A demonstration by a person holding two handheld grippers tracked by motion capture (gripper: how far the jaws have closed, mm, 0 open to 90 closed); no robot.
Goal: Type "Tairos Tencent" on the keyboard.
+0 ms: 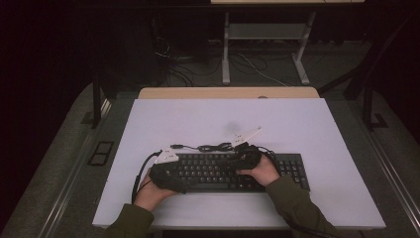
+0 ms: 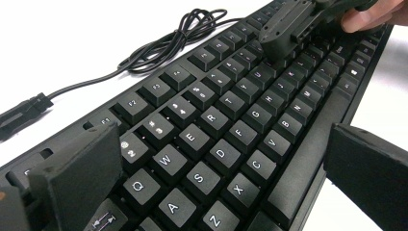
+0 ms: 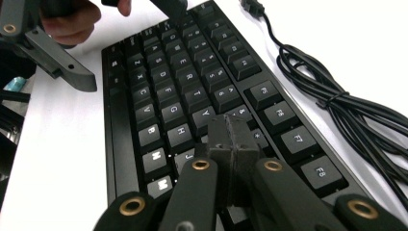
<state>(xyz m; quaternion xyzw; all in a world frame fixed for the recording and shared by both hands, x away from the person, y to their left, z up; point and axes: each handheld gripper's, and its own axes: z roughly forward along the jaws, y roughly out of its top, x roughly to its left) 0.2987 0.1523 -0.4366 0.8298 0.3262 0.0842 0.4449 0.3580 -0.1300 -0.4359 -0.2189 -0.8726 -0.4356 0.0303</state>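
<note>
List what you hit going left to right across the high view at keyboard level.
left gripper at the keyboard's left end → bare middle of the keyboard → right gripper over the keys, cable bundle just behind → number pad at the right end.

A fixed camera looks forward and down on the white surface (image 1: 297,124) from the person's side. Each hand-held gripper's own camera skims low and close over the black keyboard (image 2: 269,125), which all three views share.
</note>
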